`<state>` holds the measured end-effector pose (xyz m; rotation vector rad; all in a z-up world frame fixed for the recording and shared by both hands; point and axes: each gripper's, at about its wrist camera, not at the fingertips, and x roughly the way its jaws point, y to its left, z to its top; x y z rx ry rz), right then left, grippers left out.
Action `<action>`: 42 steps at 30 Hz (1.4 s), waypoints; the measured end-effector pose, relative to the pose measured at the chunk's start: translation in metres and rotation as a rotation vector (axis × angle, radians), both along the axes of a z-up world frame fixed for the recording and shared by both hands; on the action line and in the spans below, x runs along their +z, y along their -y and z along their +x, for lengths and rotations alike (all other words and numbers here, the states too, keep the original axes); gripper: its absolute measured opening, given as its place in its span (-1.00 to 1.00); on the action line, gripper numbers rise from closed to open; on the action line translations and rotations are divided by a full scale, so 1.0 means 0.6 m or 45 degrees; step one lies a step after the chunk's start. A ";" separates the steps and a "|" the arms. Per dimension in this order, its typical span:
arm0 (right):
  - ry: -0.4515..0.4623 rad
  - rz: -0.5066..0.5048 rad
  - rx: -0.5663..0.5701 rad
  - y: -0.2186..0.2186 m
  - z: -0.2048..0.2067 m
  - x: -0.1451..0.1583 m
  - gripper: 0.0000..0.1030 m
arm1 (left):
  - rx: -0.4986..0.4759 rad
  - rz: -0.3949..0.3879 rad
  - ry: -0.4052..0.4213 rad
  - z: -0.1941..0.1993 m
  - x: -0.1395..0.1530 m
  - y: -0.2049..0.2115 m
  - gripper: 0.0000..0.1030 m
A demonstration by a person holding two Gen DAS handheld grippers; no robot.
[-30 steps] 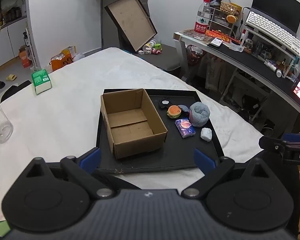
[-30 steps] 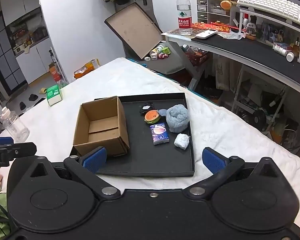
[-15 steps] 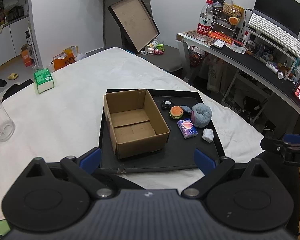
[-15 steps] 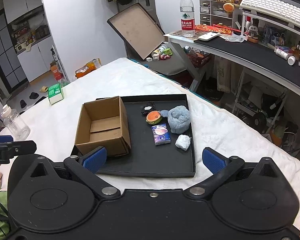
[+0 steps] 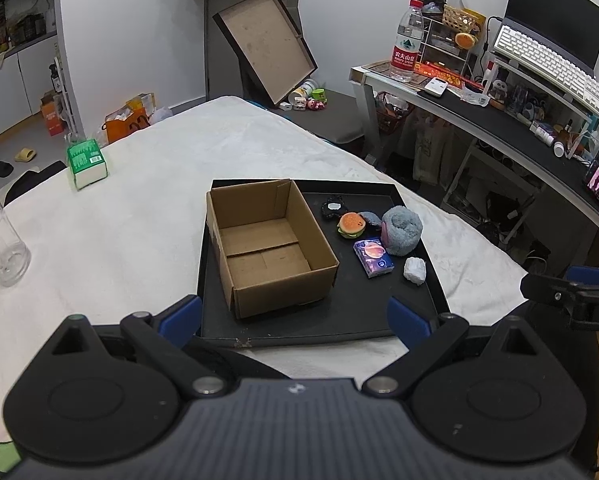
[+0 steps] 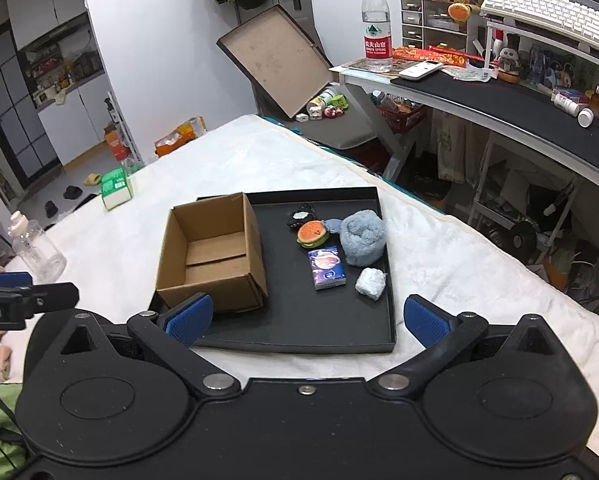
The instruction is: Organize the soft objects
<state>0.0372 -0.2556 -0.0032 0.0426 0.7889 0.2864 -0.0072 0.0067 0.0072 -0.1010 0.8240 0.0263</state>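
Observation:
An empty open cardboard box stands on the left of a black tray. To its right lie a rolled blue-grey towel, a burger toy, a small blue packet, a white wad and a small black item. My left gripper is open and empty above the tray's near edge. My right gripper is open and empty there too.
The tray lies on a white cloth-covered surface. A green tissue pack and a clear jar stand at the left. A cluttered desk with a water bottle runs along the right.
Both grippers have drawn back and risen slightly, so the tray and box sit a little farther off. Both stay open. Nothing on the tray has moved.

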 end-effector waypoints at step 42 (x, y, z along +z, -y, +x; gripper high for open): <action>0.007 -0.024 -0.026 -0.001 0.001 -0.005 1.00 | -0.025 0.003 -0.002 0.004 -0.004 0.008 0.91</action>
